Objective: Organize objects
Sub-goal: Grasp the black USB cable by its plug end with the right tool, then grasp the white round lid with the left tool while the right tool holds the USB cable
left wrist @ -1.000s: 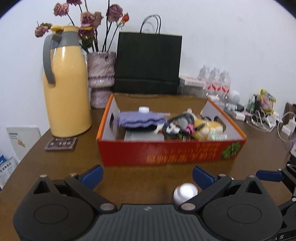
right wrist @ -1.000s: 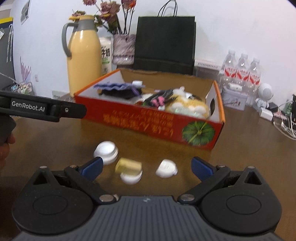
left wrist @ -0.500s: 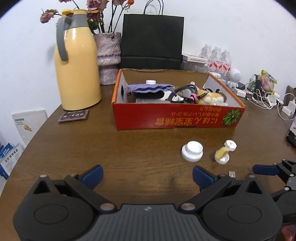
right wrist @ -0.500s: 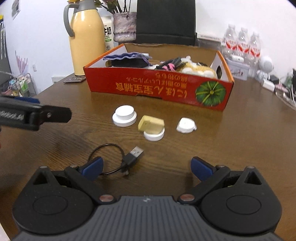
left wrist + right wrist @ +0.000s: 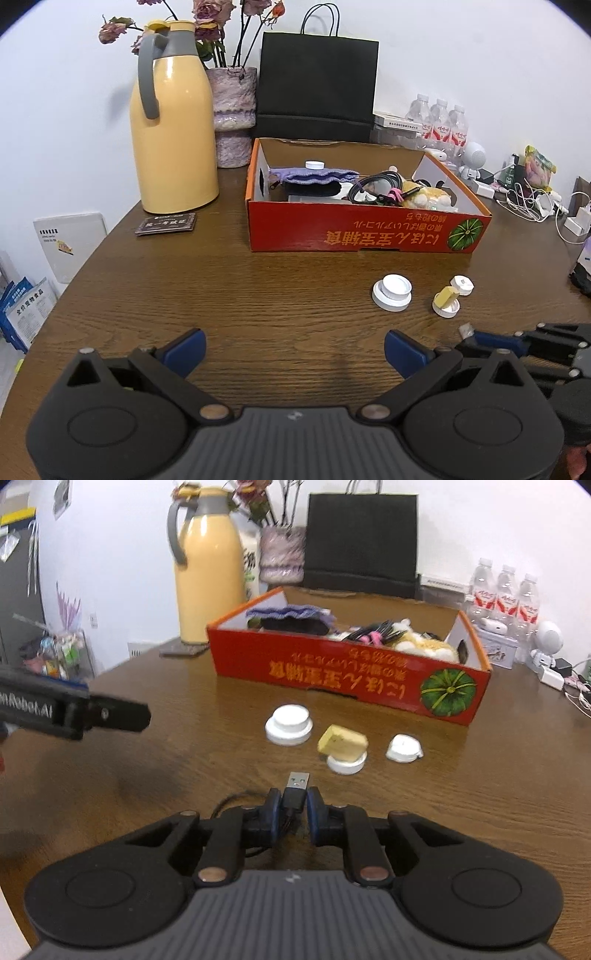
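right tool [image 5: 289,814]: closing on the black usb plug [image 5: 295,794]; i have it between the pads, metal tip poking out ahead, so the cable [image 5: 236,800] trails behind on the surface [image 5: 184,760].
left tool [image 5: 294,349]: spread wide, empty, hanging off to my left, i think kept clear of the grab.
just ahead of right tool: three white caps [image 5: 289,724], one carrying a yellow block [image 5: 342,741], loose on the surface.
beyond them: red box [image 5: 351,675], already holding cords and a plush, so i judge the cable belongs there.
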